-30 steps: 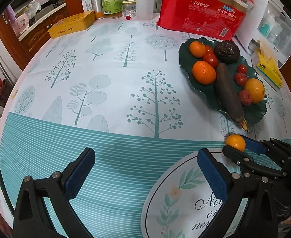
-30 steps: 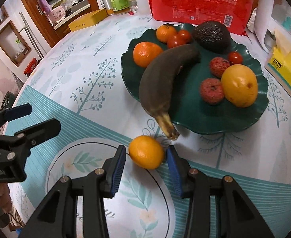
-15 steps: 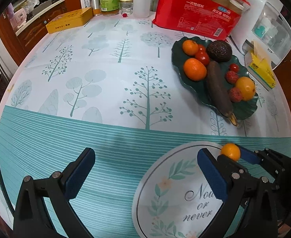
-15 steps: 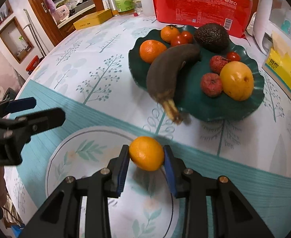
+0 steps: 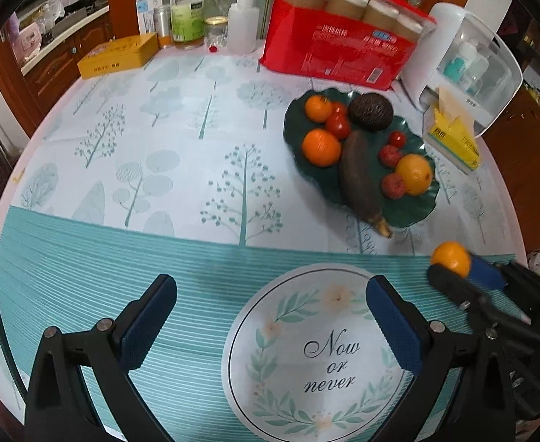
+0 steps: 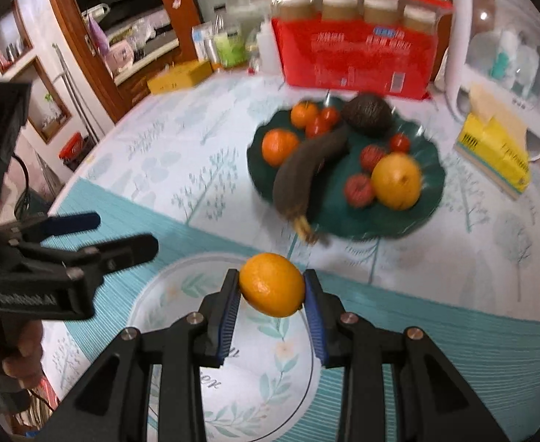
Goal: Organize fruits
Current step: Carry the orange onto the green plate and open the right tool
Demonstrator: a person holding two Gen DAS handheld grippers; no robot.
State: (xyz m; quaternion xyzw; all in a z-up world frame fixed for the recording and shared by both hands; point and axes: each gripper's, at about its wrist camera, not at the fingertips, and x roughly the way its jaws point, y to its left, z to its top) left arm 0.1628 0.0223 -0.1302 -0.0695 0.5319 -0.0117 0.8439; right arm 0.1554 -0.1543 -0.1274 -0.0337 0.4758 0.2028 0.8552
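Observation:
My right gripper (image 6: 272, 289) is shut on a small orange (image 6: 272, 284) and holds it off the tablecloth, in front of the dark green plate (image 6: 423, 217). That plate carries a blackened banana (image 6: 305, 173), an avocado (image 6: 367, 114), oranges, small tomatoes and red lychees. In the left wrist view the same orange (image 5: 451, 258) shows at the right between the right gripper's blue pads, short of the plate (image 5: 413, 213). My left gripper (image 5: 270, 316) stands open over the printed round emblem, nothing between its fingers.
At the table's far side stand a red pack of paper cups (image 5: 340, 51), bottles (image 5: 187, 13), a yellow tin (image 5: 119, 55), a white plastic box (image 5: 472, 62) and a yellow tissue pack (image 5: 454, 136). A hand (image 6: 23, 353) grips the left tool.
The right gripper closed on the orange and lifted it off the cloth. Both grippers have risen, so the table and plate look farther away.

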